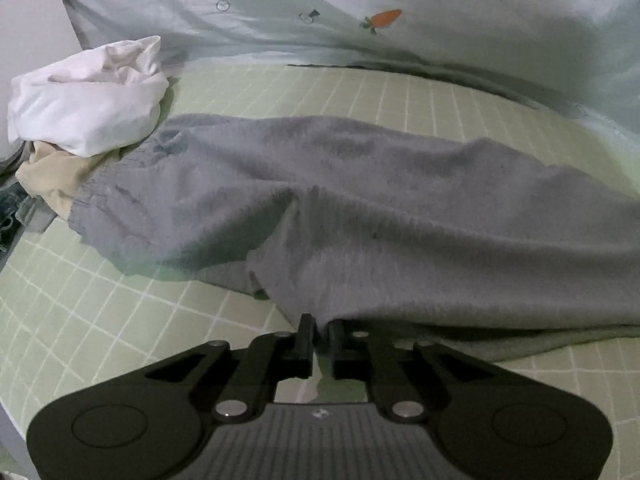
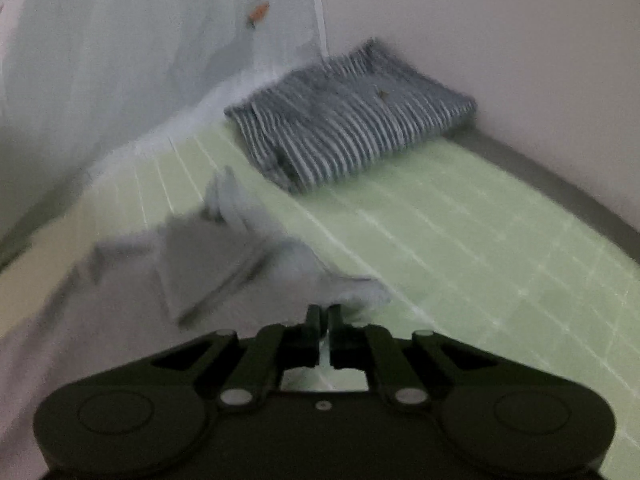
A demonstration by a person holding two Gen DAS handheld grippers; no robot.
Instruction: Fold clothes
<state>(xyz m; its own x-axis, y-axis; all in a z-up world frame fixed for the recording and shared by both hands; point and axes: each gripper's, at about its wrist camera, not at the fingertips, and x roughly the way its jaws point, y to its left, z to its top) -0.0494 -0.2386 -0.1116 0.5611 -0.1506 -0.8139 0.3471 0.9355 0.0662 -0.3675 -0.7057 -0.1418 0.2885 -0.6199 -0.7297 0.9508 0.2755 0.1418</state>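
Grey fleece sits pinched in the left gripper: its jaws stand nearly together on the near hem of the grey trousers, at the edge closest to the camera. From that pinch the trousers run away across the green checked sheet, spread flat, waistband at the far left, legs trailing off to the right. Waistband touches a crumpled pile beside it: white garment on top, beige garment beneath.

Right gripper: jaws likewise close together, grey cloth bunched at the tips. Frame is motion-blurred; it looks to be clamped on the far end of the same trousers, with folds of cloth lifted and rumpled just ahead of it. Beyond, well apart, a striped garment lies folded in the bed's corner against the wall. A pale quilt with carrot print is banked behind everything.

Judgement: a fold of the trousers is in hand, both ends held. Striped piece already lies folded; the white and beige ones lie unfolded.

Next move calls for: both grips carried together so the held edge lands square on the opposite edge, cloth kept taut between them. Fleece is thick and limp, so expect sag mid-span; release only once edges align.
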